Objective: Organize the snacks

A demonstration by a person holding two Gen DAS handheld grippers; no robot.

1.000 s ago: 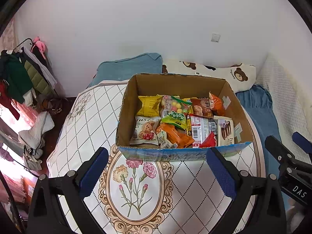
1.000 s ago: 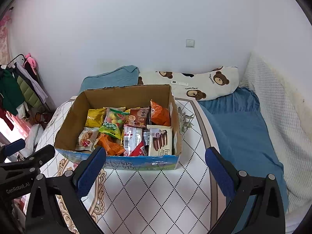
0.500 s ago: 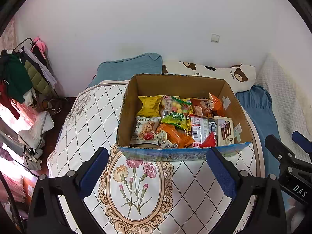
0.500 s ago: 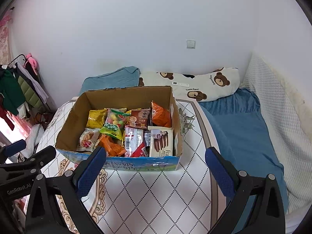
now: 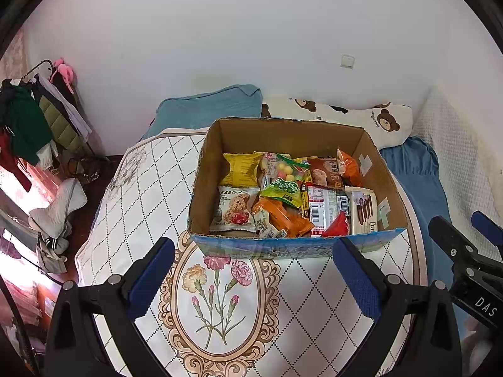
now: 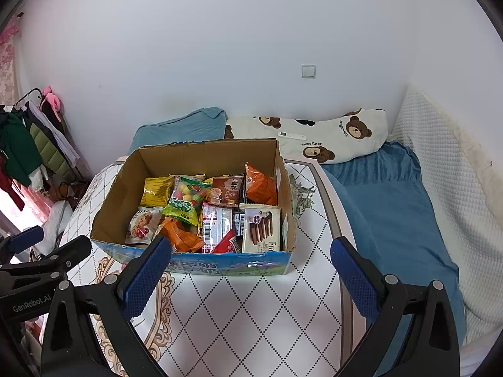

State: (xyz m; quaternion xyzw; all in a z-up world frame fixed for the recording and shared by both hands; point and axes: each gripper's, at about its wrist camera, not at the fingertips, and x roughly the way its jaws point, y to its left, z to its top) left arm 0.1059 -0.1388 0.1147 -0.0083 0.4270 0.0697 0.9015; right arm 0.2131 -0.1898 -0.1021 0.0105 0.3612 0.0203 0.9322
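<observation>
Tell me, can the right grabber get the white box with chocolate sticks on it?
Probably yes. The right gripper is open and empty, and the chocolate stick box stands at the near right corner of the cardboard box, open-topped, with nothing over it. Only the low front wall must be cleared.

Matt cardboard box [image 5: 292,138] (glossy wrappers [image 5: 284,182]).

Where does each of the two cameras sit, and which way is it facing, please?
Left wrist: on the left hand-held gripper, open, facing the cardboard box of snacks; the right hand-held gripper shows at its right edge.
Right wrist: on the right hand-held gripper, open, right of the box; the left one shows at its left edge.
Shared: box, floral tablecloth, bear pillow.
</observation>
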